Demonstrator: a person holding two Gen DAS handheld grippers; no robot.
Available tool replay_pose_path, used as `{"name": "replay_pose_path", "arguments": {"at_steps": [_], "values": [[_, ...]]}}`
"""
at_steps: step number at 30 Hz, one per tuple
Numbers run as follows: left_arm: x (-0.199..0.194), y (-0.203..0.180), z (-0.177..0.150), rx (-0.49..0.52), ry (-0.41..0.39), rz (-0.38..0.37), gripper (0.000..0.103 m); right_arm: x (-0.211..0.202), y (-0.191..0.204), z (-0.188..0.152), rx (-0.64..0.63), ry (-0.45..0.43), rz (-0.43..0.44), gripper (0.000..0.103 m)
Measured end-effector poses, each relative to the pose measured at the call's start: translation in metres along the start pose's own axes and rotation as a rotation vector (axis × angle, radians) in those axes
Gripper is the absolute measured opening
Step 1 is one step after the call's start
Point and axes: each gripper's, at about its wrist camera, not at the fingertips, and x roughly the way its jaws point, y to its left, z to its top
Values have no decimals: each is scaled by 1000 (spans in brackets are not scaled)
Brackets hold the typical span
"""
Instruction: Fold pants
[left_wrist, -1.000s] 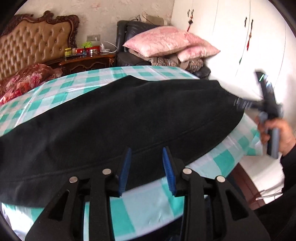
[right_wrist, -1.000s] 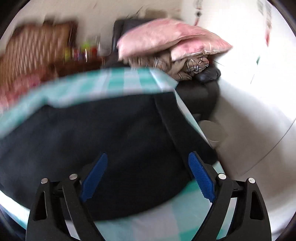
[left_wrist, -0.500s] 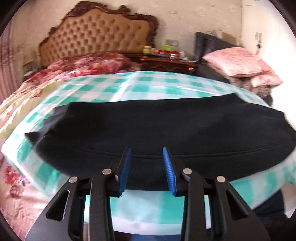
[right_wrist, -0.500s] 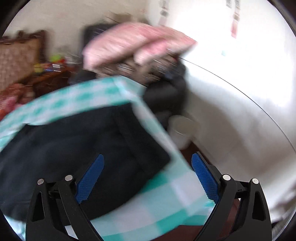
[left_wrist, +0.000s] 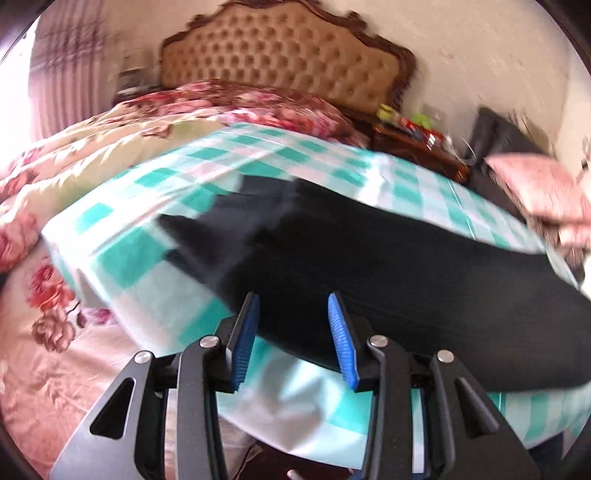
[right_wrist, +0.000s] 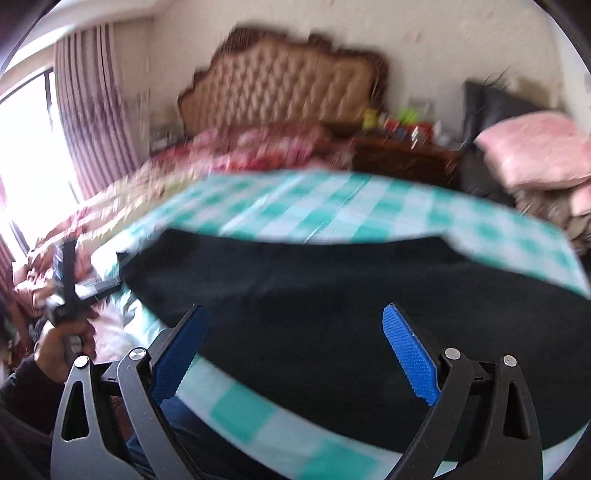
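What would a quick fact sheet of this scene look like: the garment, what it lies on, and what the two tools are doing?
garment: black pants, spread lengthwise, not visibly folded
surface: green-and-white checked cloth
left gripper: jaws narrowly open over the near edge of the pants, holding nothing
right gripper: jaws wide open above the pants, holding nothing
background: tufted headboard, pink pillow
image quality: motion-blurred
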Motion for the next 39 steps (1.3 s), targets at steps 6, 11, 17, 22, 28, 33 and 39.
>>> {"name": "replay_pose_path", "arguments": {"at_steps": [6, 11, 17, 22, 28, 33, 39], "values": [[-7, 60, 4, -288, -9, -75, 47, 56, 51, -26, -71, 140, -7, 92], [6, 69, 14, -348, 9, -169, 43, 66, 46, -41, -108, 189, -94, 85], [5, 43, 32, -257, 0, -214, 18, 69, 34, -47, -80, 195, -122, 85], [21, 63, 30, -325, 63, -201, 18, 71, 31, -47, -74, 197, -117, 85], [30, 75, 16, -357, 90, -223, 33, 70, 28, -47, -69, 202, -106, 86], [21, 71, 20, -337, 53, -131, 42, 70, 28, -47, -70, 205, -107, 89], [-15, -13, 26, -7, -107, -8, 55, 70, 28, -46, -65, 207, -117, 89]]}}
